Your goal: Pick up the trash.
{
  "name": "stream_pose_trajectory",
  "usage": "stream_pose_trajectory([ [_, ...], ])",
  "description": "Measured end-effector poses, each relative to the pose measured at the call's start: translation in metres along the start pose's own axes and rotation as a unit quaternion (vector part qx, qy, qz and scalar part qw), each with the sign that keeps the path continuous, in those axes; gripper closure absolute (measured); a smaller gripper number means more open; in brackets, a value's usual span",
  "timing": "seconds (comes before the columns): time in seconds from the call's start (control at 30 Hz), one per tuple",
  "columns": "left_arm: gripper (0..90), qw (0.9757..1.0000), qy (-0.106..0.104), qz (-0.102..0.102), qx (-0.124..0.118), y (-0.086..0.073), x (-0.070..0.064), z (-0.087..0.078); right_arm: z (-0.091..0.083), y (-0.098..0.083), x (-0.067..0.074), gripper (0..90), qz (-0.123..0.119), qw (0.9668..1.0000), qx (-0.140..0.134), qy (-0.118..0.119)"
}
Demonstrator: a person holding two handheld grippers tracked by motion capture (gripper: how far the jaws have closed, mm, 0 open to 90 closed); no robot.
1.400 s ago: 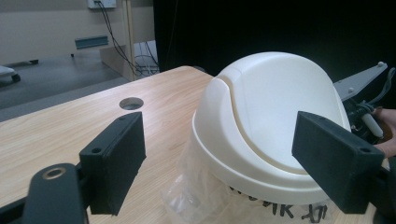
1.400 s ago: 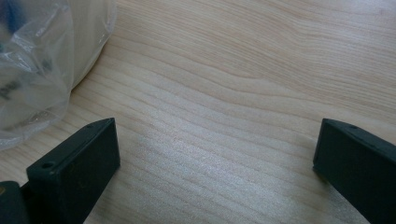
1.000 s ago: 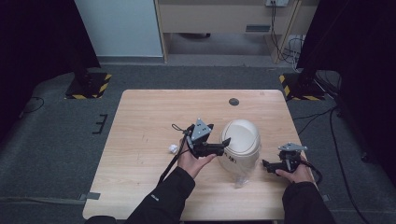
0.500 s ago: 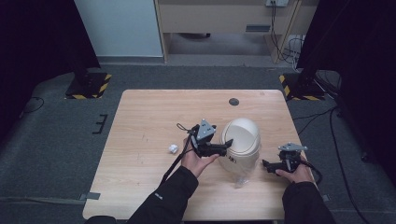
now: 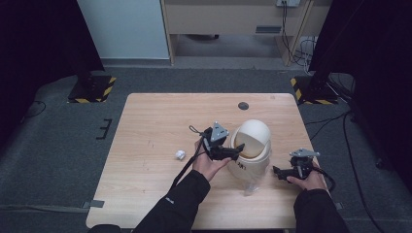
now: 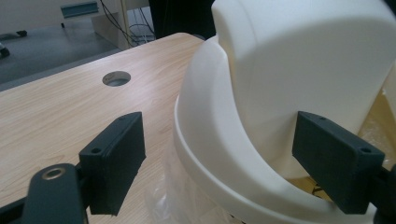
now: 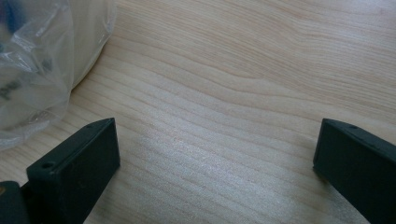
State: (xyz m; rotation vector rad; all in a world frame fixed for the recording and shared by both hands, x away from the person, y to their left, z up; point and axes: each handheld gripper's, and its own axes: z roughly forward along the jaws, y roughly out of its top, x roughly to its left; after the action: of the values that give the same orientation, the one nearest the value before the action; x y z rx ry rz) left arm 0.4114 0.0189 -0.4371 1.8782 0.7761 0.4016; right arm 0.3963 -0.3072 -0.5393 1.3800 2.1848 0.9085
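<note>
High view, desk: the wooden desk [image 5: 145, 121] is bare across its far-left half, with open room there; a round cable hole [image 5: 243, 106] sits near the far edge, right of centre.
High view, bin: a cream swing-lid bin [image 5: 252, 145] stands right of the desk's centre, nearer the near edge than the far one, with clear plastic [image 5: 250, 188] trailing from its base toward the near edge.
High view, left gripper: the left gripper [image 5: 233, 152] is held against the bin's left side, its jaws at the lid opening.
High view, right gripper: the right gripper [image 5: 278, 172] rests low by the desk's right edge, just right of the bin and apart from it.
High view, scrap: a small white crumpled scrap [image 5: 180, 155] lies left of the left hand, with bare desk all round it.
Left gripper view: jaws spread wide, nothing between them held; the right jaw lies against the bin's lid flap [image 6: 308, 60], the left jaw hangs over the desk beside the bin's rim.
Right gripper view: jaws wide apart and empty above bare wood [image 7: 233, 93]; the plastic liner [image 7: 37, 60] bulges at the upper left, near the left jaw.
Change: since a second ago the left gripper has moved rightward to the bin, leaving the scrap behind uncovered; the right gripper has stayed put.
</note>
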Motion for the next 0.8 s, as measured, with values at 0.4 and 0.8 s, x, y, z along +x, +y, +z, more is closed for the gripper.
stream_pose_trajectory([
  [0.4,16.6,0.9999,0.005,0.002,0.013,0.002,0.000,0.011,0.000,0.000,0.000,0.7,0.000,1.0000,0.000,0.000],
  [0.8,17.2,0.9997,0.001,0.025,0.005,0.009,0.001,-0.009,0.000,0.000,0.000,0.8,0.000,1.0000,0.000,0.000],
])
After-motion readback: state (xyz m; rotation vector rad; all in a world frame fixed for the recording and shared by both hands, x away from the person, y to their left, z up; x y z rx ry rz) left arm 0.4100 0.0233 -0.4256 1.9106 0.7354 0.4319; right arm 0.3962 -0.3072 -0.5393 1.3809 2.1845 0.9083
